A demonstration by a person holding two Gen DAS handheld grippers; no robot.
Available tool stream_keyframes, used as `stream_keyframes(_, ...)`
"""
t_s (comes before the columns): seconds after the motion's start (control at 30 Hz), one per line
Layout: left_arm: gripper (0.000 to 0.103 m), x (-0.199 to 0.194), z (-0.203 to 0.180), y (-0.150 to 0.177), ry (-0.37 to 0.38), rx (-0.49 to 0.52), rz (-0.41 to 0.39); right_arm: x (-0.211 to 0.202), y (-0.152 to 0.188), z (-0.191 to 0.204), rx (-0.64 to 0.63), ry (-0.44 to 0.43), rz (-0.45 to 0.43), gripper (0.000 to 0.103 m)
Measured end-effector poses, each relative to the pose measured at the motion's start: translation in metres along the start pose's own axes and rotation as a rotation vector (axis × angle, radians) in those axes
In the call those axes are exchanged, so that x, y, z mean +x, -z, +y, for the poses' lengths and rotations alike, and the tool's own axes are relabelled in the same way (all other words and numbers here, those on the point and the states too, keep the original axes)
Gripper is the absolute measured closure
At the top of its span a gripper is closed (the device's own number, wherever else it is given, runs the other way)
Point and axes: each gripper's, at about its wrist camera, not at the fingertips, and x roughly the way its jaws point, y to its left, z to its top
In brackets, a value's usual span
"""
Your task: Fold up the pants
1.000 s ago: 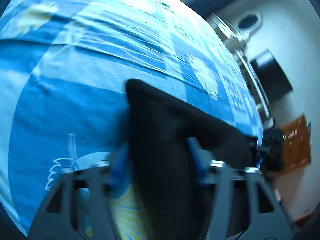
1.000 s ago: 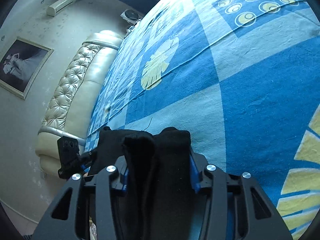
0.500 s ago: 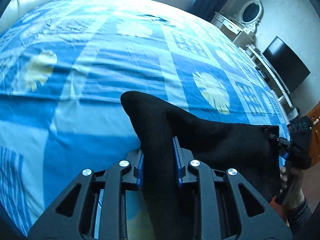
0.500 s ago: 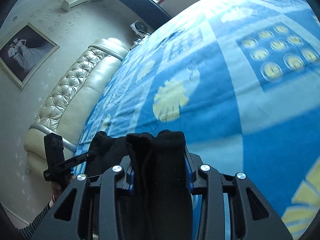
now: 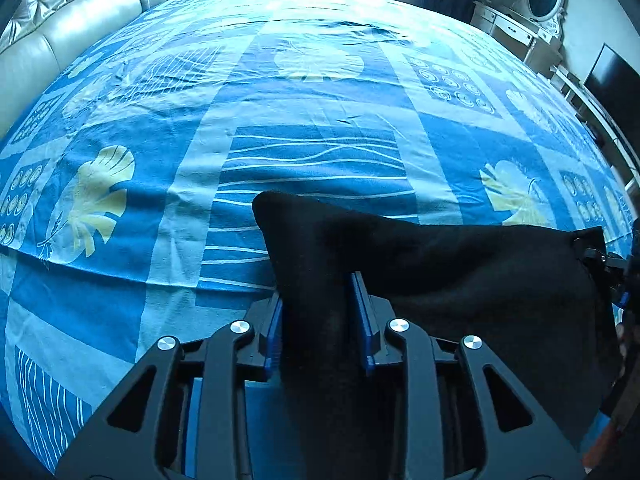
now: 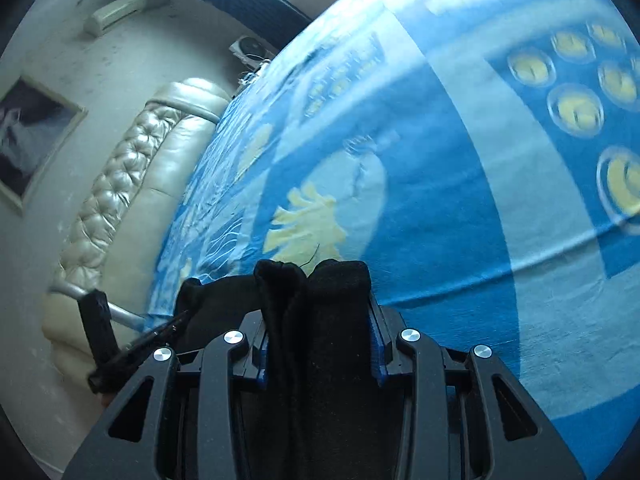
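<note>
The black pants (image 5: 460, 272) hang stretched between my two grippers, lifted above the blue patterned bedspread (image 5: 312, 152). My left gripper (image 5: 318, 320) is shut on one corner of the pants, which pokes up past the fingertips. My right gripper (image 6: 316, 332) is shut on a bunched, doubled edge of the pants (image 6: 312, 308). The right gripper also shows at the right edge of the left wrist view (image 5: 616, 276), at the far corner of the cloth. The left gripper shows at the left in the right wrist view (image 6: 120, 344).
The bed fills both views. A cream tufted headboard (image 5: 60, 12) runs along its left side. A white dresser with an oval mirror (image 5: 536, 4) and a dark TV screen (image 5: 612, 76) stand at the right. A framed picture (image 6: 28, 132) hangs on the wall.
Both grippers have lifted and tilted up with the pants. The left view now looks across the whole bed and the cloth is drawn wider between them.
</note>
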Motion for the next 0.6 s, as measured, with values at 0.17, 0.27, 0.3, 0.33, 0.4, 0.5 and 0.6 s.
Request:
stream_keyframes(0.17,0.068,0.0041,-0.0002,0.0045,-0.003,0.012,-0.020,0.0020,0.0020,-0.0094,0.026,-0.040,0.003,0.066)
stream_keyframes(0.27,0.067,0.0045,0.0008,0.0048,0.004,0.013,-0.026,0.0005,0.0047,-0.0109,0.029,-0.049,0.002,0.067)
stream_keyframes(0.3,0.067,0.0041,0.0005,0.0054,0.005,0.012,-0.027,0.0003,0.0053,-0.0111,0.029,-0.050,0.000,0.067)
stream_keyframes(0.33,0.067,0.0042,0.0009,0.0055,0.006,0.010,-0.028,0.0012,0.0047,-0.0114,0.029,-0.051,-0.001,0.067)
stream_keyframes(0.4,0.066,0.0043,0.0006,0.0057,0.008,0.009,-0.029,0.0006,0.0041,-0.0114,0.031,-0.054,-0.001,0.067)
stream_keyframes(0.5,0.066,0.0043,0.0007,0.0059,0.010,0.009,-0.030,0.0014,0.0035,-0.0120,0.032,-0.058,-0.002,0.067)
stream_keyframes(0.6,0.066,0.0043,0.0015,0.0064,0.016,0.007,-0.033,-0.0001,0.0041,-0.0139,0.034,-0.061,-0.002,0.067)
